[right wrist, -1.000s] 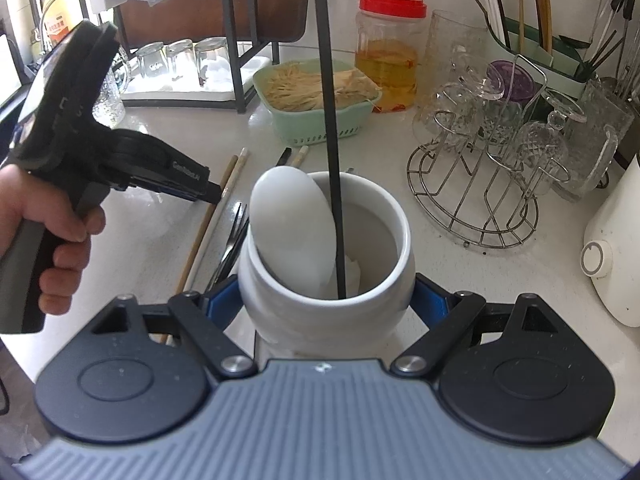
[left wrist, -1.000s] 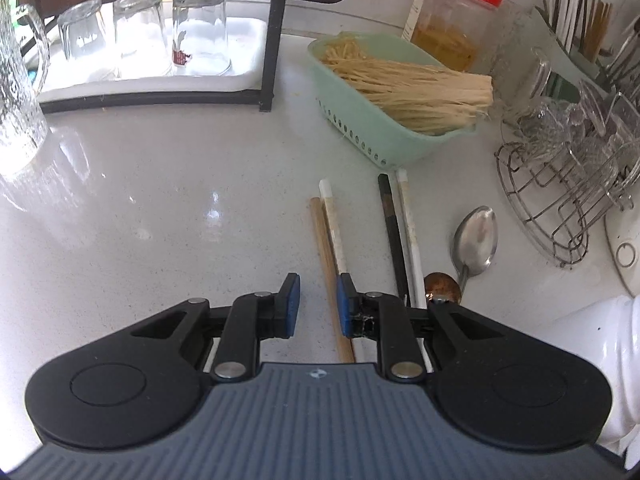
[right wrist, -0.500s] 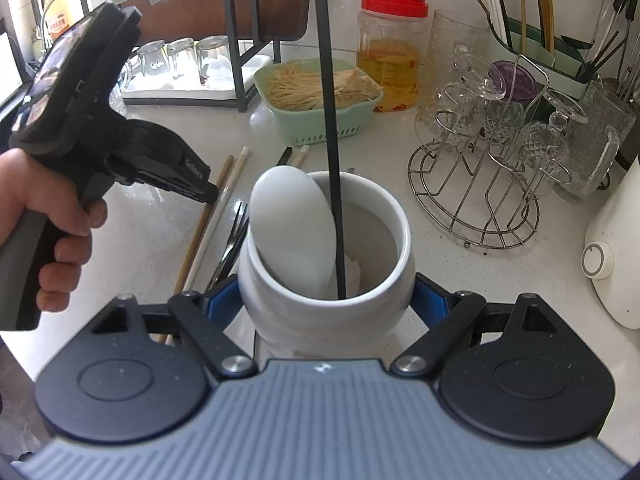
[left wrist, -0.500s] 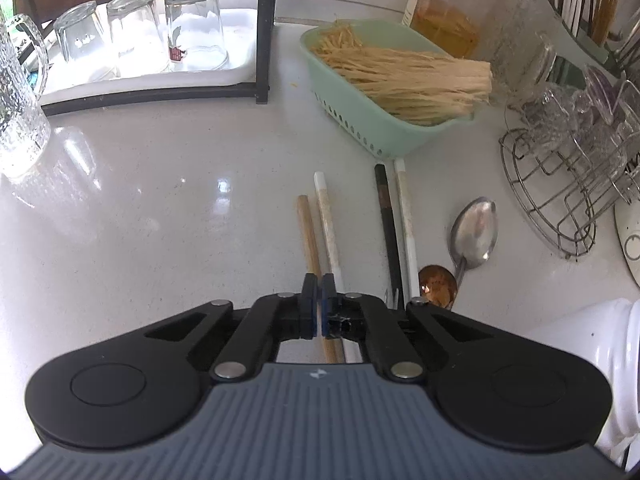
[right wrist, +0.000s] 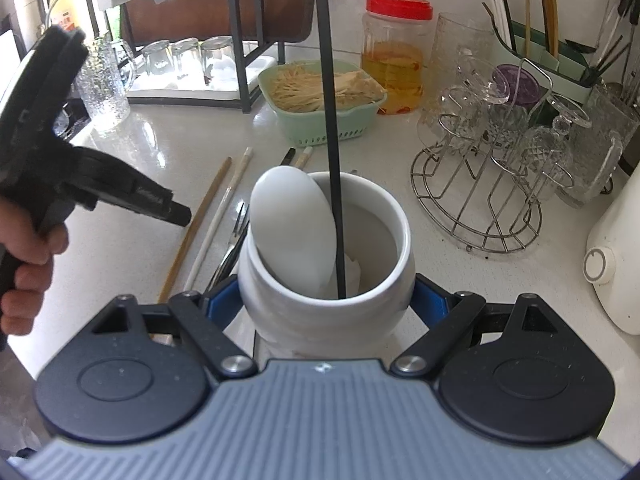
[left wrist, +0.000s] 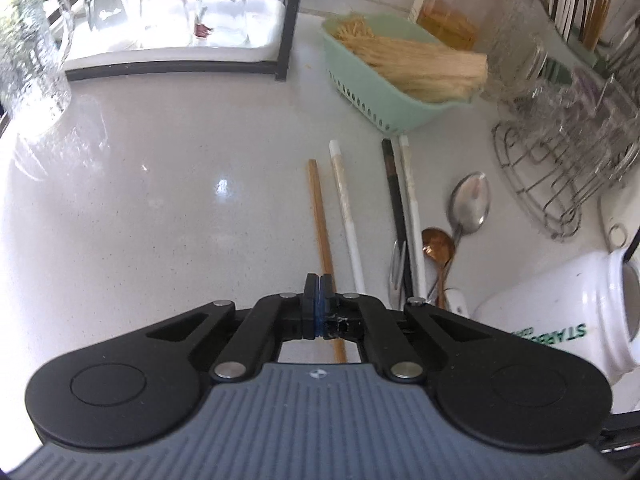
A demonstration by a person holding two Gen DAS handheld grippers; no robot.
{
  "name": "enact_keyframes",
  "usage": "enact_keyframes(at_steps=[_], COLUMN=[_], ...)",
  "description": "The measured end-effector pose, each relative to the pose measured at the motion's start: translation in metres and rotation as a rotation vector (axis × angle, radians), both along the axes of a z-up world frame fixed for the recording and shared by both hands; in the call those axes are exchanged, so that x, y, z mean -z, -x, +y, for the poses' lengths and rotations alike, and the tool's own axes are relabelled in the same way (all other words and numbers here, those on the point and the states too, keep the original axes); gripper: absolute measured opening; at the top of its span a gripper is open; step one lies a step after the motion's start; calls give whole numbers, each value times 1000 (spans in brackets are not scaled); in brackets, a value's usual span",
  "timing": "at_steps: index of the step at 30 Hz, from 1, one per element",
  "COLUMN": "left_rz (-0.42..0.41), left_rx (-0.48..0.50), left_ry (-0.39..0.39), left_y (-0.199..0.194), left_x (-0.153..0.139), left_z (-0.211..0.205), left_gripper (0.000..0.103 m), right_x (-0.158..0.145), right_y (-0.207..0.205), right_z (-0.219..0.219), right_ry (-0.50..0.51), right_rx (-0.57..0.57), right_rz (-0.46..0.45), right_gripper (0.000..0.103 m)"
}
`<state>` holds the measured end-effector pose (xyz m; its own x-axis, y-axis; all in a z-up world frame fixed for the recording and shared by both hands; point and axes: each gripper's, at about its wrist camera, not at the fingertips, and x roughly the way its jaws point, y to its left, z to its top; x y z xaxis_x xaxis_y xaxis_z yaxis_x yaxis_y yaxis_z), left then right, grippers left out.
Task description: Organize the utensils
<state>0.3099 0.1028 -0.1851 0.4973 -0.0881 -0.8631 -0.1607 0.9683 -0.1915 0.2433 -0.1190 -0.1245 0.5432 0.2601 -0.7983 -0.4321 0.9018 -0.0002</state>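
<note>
On the tabletop (left wrist: pixel 160 208), wooden chopstick (left wrist: pixel 319 216) runs lengthwise away from left tool (left wrist: pixel 319 294), pads pressed together over its near end; right tool (right wrist: pixel 326 306) clamps white holder (right wrist: pixel 326 280), further right.

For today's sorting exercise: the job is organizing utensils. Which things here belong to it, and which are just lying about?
Belongs to the job:
white holder jar
wooden chopstick
white chopstick
silver spoon
copper spoon
fork

Just lying about:
green basket
red-lidded jar
wire glass rack
upturned glasses

Both wrist views look steeply down, sharing the counter (left wrist: pixel 160 200).
</note>
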Motion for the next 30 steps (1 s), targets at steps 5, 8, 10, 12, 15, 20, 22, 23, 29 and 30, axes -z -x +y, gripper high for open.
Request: enact_keyframes(at_steps=[5, 8, 10, 12, 15, 20, 22, 23, 29, 30], left_rz=[-22, -21, -28, -32, -49, -44, -41, -37, -35, -34], left_rx=[-41, -26, -22, -13, 27, 45, 45, 42, 54, 57], left_ry=[46, 26, 18, 11, -56, -84, -100, -104, -141, -149], left_y=[-6, -16, -23, -28, -36, -48, -53, -55, -66, -67], left_x=[-3, -3, -2, 0, -1, 3, 6, 7, 12, 13], left_z=[9, 10, 10, 10, 2, -3, -3, -3, -4, -5], left_gripper=[2, 10, 12, 14, 23, 25, 25, 25, 25, 24], right_x=[0, 0, 0, 0, 0, 0, 0, 0, 0, 0], right_y=[2, 3, 4, 4, 5, 6, 6, 6, 6, 6], right_z=[2, 2, 1, 1, 1, 1, 1, 1, 0, 0], right_ry=[-1, -2, -4, -5, -7, -9, -9, -9, -11, -10], right_rx=[23, 35, 39, 40, 42, 42, 41, 41, 36, 36], right_rz=[-4, -12, -15, -18, -20, -25, -27, -26, -28, -27], right_gripper=[90, 90, 90, 90, 90, 90, 90, 90, 90, 90])
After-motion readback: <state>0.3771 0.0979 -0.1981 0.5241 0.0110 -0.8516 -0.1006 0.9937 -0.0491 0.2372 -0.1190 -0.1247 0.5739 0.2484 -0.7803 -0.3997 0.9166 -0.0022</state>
